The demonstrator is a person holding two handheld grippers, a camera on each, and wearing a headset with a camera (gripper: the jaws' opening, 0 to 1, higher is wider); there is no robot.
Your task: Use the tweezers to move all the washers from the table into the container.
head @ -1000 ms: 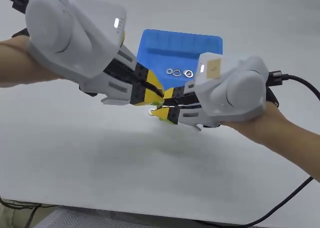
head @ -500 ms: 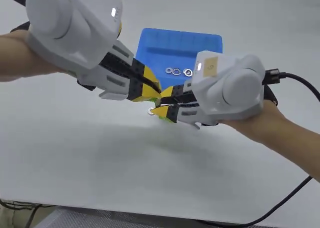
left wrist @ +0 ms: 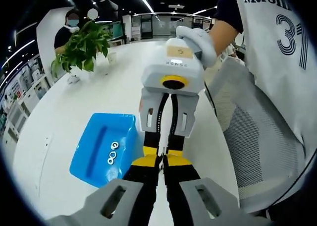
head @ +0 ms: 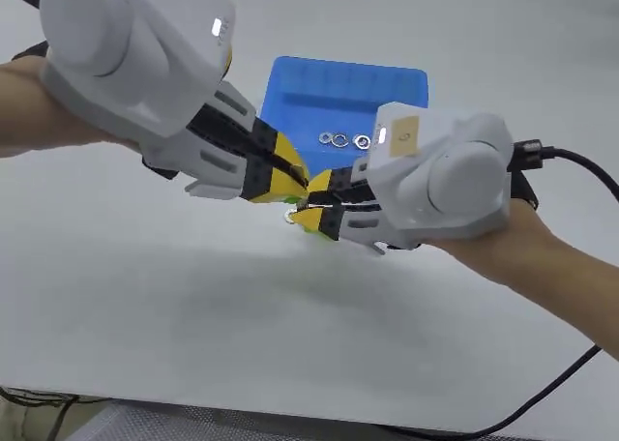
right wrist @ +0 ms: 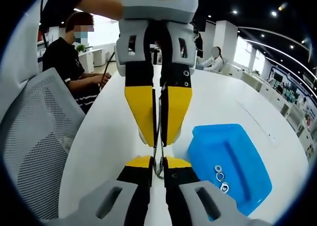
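Blue container (head: pixel 348 88): sat on the white worktop (head: pixel 193 306), upper centre of the head view, just past both sets of jaw tips.
three washers (head: pixel 338 139): lay inside the container in a short row near its lower edge, close together.
loose washer (head: pixel 290 217): lay on the worktop outside the container, just left of the jaw tips; too small to read any detail.
tweezers (right wrist: pixel 158 154): thin metal strip at centre of the right gripper view, ran between both pairs of yellow jaw tips.
left gripper (head: pixel 296 178): reached from the upper left of the head view, jaws together, clamped on the tweezers.
right gripper (head: pixel 314 212): reached from the right of the head view, jaws together, pinched the tweezers' other end.
spacing: grippers tip to tip, nearly touching.
cable (head: pixel 575 165): black, trailed off the right gripper toward the right edge.
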